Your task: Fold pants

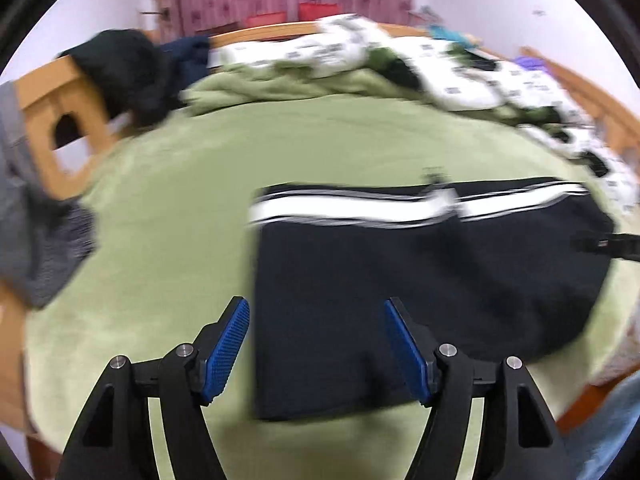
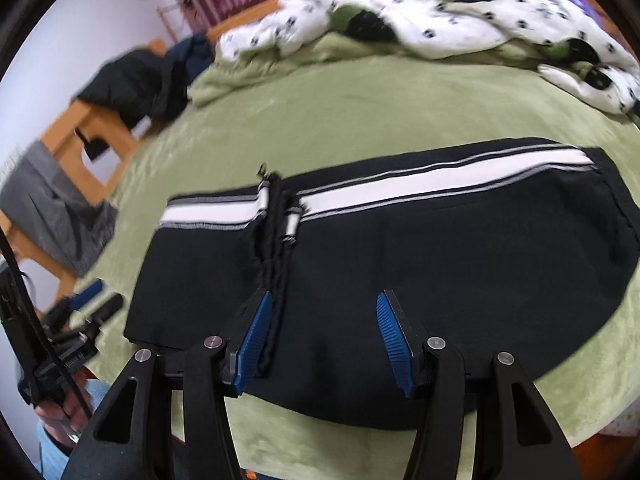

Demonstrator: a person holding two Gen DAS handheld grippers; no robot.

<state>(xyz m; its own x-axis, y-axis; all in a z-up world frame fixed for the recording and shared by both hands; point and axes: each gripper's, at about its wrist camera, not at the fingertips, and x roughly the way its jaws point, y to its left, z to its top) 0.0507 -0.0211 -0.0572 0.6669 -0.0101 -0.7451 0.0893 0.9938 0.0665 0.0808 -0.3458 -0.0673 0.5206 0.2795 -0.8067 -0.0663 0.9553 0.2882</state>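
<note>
Left tool (image 1: 316, 344): released, its blue pads (image 1: 226, 350) spread wide with nothing between them; it hangs over the near left corner of the pants (image 1: 400, 292), one finger over the green bedcover (image 1: 168, 216) and the other over dark cloth. No pad presses on fabric.
Right tool (image 2: 326, 340): jaws parted about halfway, also empty; it hovers low over the near edge of the pants (image 2: 400, 264), the drawstring (image 2: 274, 264) running just beside its left pad (image 2: 252, 344) without being pinched.
Why held so: both tools stand apart over the near hem, one toward each end, which reads as lining up for a two-point pinch so the cloth can be lifted evenly, or as backing off a fold just laid; I cannot tell which.
Person: a hand (image 2: 60, 404) grips the left tool's handle at the lower left of the right wrist view.
Pants, place: flat on the bed, in the middle of the bedcover, well apart from the spotted quilt (image 2: 440, 20) bunched at the far side.
Pants, look: black, already doubled into a broad rectangle, with a white band (image 2: 420, 184) edged in grey along the far edge. The surface lies smooth, with few wrinkles. Drawstring ends trail loose across the top layer.
Progress: probably midway, one more fold likely.
</note>
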